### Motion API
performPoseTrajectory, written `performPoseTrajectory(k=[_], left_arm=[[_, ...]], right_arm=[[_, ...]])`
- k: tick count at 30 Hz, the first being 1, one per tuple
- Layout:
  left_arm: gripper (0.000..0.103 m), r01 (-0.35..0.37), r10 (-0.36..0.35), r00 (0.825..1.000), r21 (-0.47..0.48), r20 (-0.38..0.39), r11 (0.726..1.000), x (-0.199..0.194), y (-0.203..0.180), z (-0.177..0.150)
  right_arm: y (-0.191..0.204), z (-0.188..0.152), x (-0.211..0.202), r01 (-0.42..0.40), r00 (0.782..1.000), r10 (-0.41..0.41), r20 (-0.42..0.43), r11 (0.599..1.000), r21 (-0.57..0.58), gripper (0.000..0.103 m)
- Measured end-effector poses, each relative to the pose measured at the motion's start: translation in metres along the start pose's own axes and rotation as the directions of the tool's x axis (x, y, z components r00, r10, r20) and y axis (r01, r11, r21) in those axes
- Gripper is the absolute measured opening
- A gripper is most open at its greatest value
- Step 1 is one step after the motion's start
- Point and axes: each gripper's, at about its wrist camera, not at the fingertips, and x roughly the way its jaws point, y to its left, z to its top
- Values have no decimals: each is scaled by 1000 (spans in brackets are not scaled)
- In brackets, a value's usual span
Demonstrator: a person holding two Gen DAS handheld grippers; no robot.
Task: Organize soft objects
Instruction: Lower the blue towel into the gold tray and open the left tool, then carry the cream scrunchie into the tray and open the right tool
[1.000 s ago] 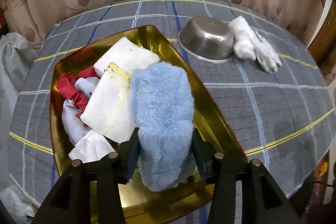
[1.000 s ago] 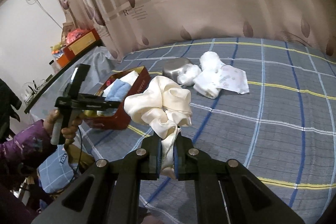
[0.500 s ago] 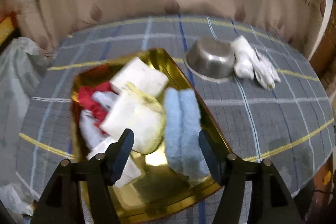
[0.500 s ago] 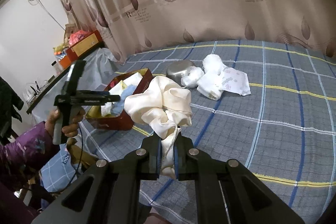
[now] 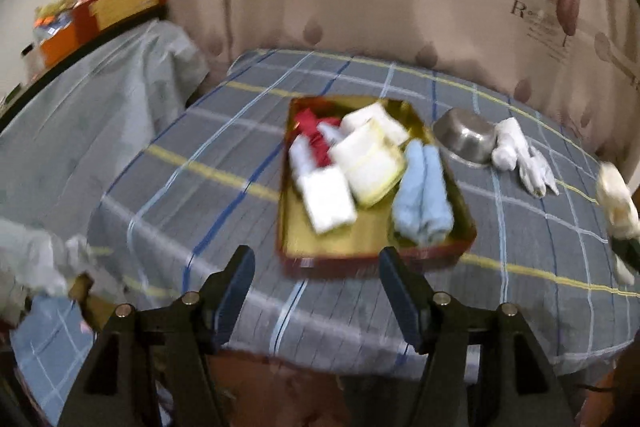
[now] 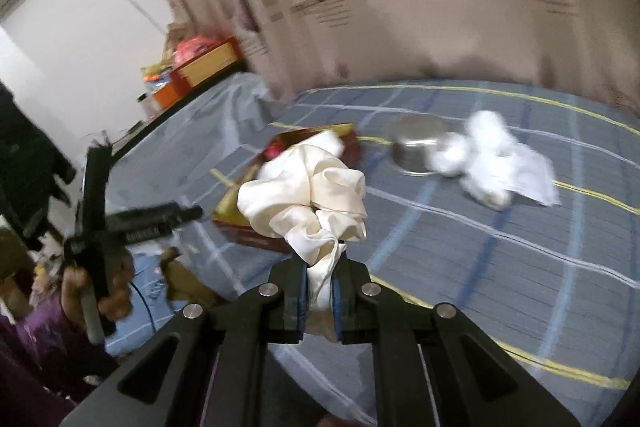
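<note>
A gold tin tray with red sides sits on the plaid table and holds a blue fuzzy cloth, white folded cloths and a red cloth. My left gripper is open and empty, pulled back near the table's front edge. My right gripper is shut on a cream satin cloth, held above the table right of the tray. That cloth also shows at the right edge of the left wrist view.
A steel bowl lies upturned beyond the tray, with white socks and cloths beside it. A curtain hangs behind the table. A grey-covered surface with orange boxes stands at left. The table's front edge is just below my left gripper.
My left gripper let go of the blue cloth into the tray, opened, and drew back and up from the table. My right gripper, holding the cream cloth, moved left toward the tray.
</note>
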Motion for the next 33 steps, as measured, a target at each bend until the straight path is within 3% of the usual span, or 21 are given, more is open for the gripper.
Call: performPoseTrajectory(k=[2,6,14,21,28,33], left_arm=[[66,4,-4,1000,-16,3,1000,-3,4,-9],[66,-92,92,995,-3,36,996,-3,3,-17],[66,-115,111,987,21,118,993,-15,4,-14],[66,-79,74,989,41,128,996,-18,8,-11],[66,-52,52,993,-4,104,999,-16,20,-7],[66,-38,41,996,-43,74,998,-11,29,-6]], right_arm=[[8,11,18,-33,999,33,-18,999,-11,11],[20,53,78,-88,994,87,-68,996,-7,11],[48,116,201,-46,979,36,-203,998,-48,11],[67,120,278,49,955,-86,-284,990,-135,11],[52,117,311,137,928,-184,-323,977,-163,12],[44,113,326,149,911,-196,-363,977,-154,14]])
